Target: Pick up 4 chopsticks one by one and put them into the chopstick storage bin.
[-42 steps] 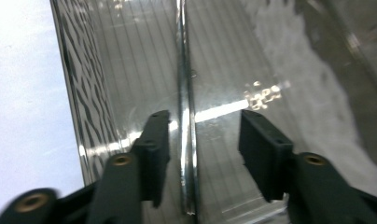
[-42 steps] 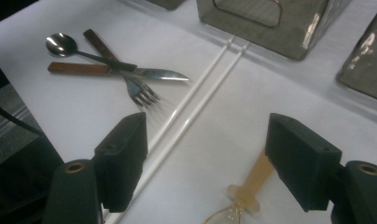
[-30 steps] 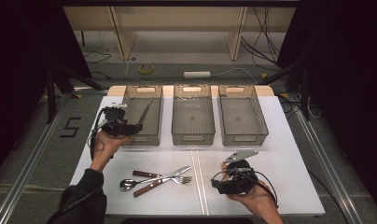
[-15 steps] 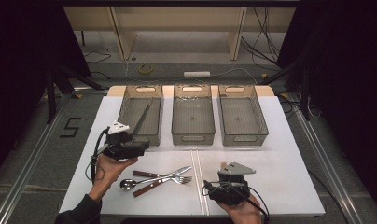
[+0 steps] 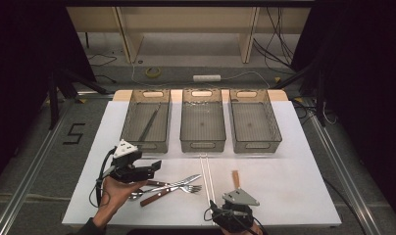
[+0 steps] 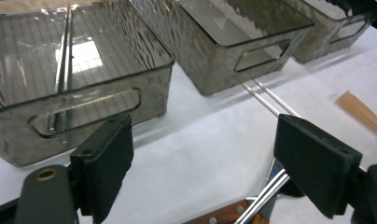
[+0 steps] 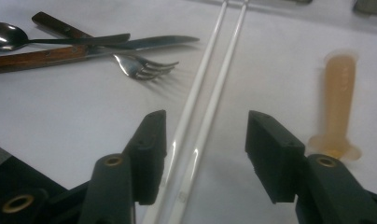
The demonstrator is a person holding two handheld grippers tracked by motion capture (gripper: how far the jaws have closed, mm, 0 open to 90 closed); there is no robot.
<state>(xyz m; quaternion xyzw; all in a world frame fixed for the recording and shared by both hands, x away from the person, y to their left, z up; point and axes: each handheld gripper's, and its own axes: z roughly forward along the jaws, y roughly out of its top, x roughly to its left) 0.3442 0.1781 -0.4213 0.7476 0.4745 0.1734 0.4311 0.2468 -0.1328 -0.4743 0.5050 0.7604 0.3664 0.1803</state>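
Note:
My left gripper [image 5: 153, 167] hovers open over a cutlery pile [image 5: 169, 187] of forks, a spoon and wooden-handled knives; its jaws have just been opening. In the left gripper view a fork [image 6: 266, 192] lies on the table below its open gripper [image 6: 210, 168], untouched. My right gripper [image 5: 224, 204] is at the table's near edge. Its jaws [image 7: 207, 149] straddle two white chopsticks [image 7: 210, 93] and have just been closing, but the pads do not press on them. A tan-handled utensil [image 7: 338, 93] lies just right of it.
Three clear bins stand in a row at the back: left [image 5: 147, 142], middle [image 5: 202, 142] and right [image 5: 256, 142]. The left bin holds one long metal utensil [image 6: 63, 60]. The white table [image 5: 294, 196] ends close behind the right gripper.
The left gripper came away from the left bin toward the near side, over the cutlery. The right gripper moved down and toward the near edge, over the chopsticks' near ends.

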